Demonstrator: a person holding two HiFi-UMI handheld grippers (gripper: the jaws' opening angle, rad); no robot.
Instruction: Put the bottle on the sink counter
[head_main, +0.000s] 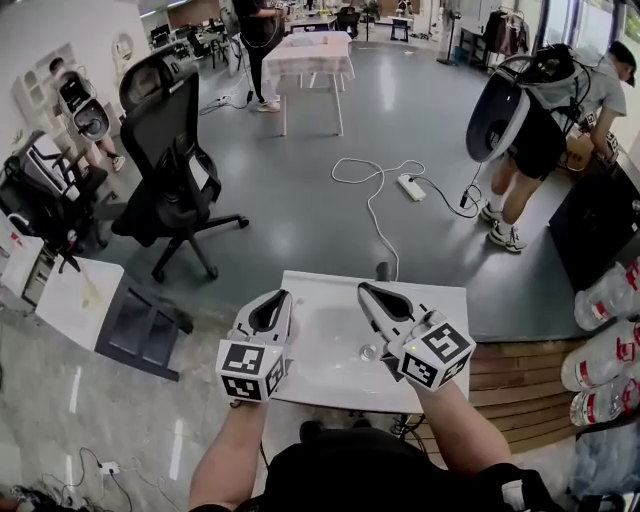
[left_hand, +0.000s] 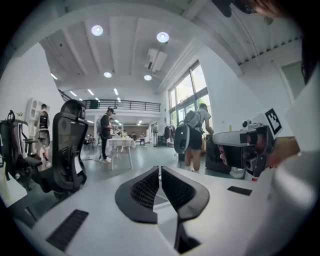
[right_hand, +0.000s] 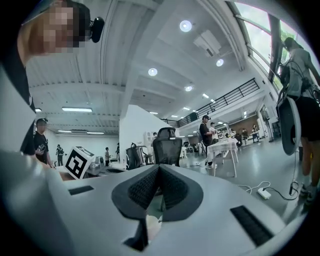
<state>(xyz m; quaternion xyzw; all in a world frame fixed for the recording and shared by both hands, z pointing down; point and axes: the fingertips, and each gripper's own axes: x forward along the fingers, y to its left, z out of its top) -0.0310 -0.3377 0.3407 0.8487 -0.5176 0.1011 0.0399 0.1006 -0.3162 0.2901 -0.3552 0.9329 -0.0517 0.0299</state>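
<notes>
In the head view both grippers hover over the white sink counter (head_main: 440, 300), which has a shallow basin and a drain (head_main: 368, 352). My left gripper (head_main: 281, 297) is shut and holds nothing; its own view shows the black jaws (left_hand: 160, 169) meeting at the tips. My right gripper (head_main: 365, 289) is also shut and empty, its jaws (right_hand: 159, 168) pressed together. Three clear plastic bottles with red labels (head_main: 607, 294) lie at the far right, on a wooden platform (head_main: 510, 385), well away from both grippers. Neither gripper view shows a bottle.
A black office chair (head_main: 170, 160) stands to the left beyond the counter. A white cable and power strip (head_main: 410, 187) lie on the grey floor. A person with a backpack (head_main: 545, 120) stands at the right by a dark box (head_main: 595, 225). A white table (head_main: 310, 55) is far back.
</notes>
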